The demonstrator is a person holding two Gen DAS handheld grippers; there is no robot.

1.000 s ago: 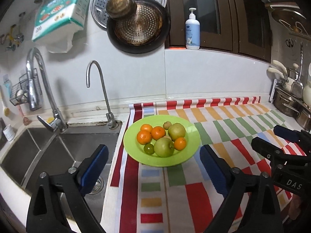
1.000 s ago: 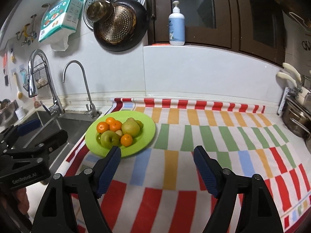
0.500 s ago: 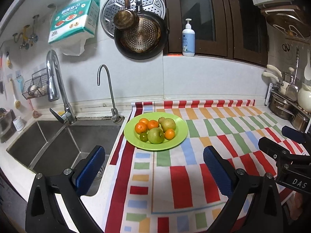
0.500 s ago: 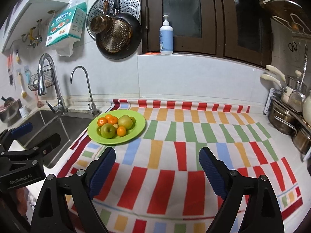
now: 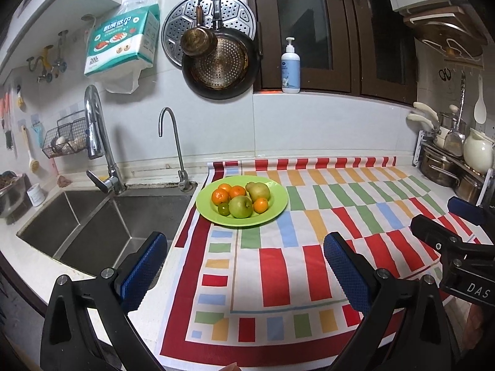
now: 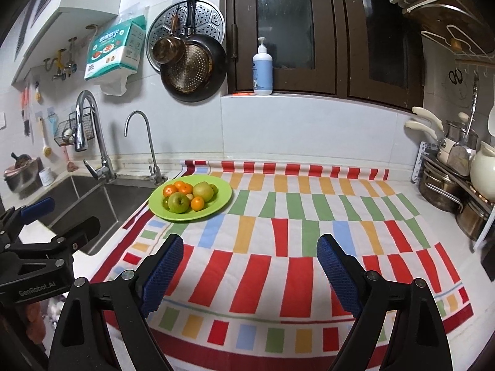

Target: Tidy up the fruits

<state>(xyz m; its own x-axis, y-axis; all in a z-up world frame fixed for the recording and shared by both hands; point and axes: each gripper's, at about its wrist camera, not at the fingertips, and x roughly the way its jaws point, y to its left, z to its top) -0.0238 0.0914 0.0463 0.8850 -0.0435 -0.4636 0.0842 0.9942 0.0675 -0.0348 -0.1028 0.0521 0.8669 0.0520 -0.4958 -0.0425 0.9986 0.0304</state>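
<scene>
1. One green plate point(image 5: 280, 207) is sitting on the striped cloth point(image 5: 278, 266), at the cloth's far left corner just beside the sink point(image 5: 102, 216), and it is holding all the fruit.
2. Piled on the plate are a green apple point(image 5: 240, 206), a pear point(image 5: 259, 191), three oranges point(image 5: 220, 197) and a small green citrus point(image 5: 223, 208) (a further small fruit is showing in the right wrist view, too small to name).
3. Nearer than the plate, the left gripper point(image 5: 244, 266) is hovering over the cloth's left edge with its blue pads point(image 5: 346, 272) spread wide and nothing between them.
4. To the plate's right and nearer, the right gripper point(image 6: 249, 262) is hanging over the middle of the cloth, jaws equally wide apart and gripping nothing.
5. Both grippers are keeping well apart from the plate.
</scene>
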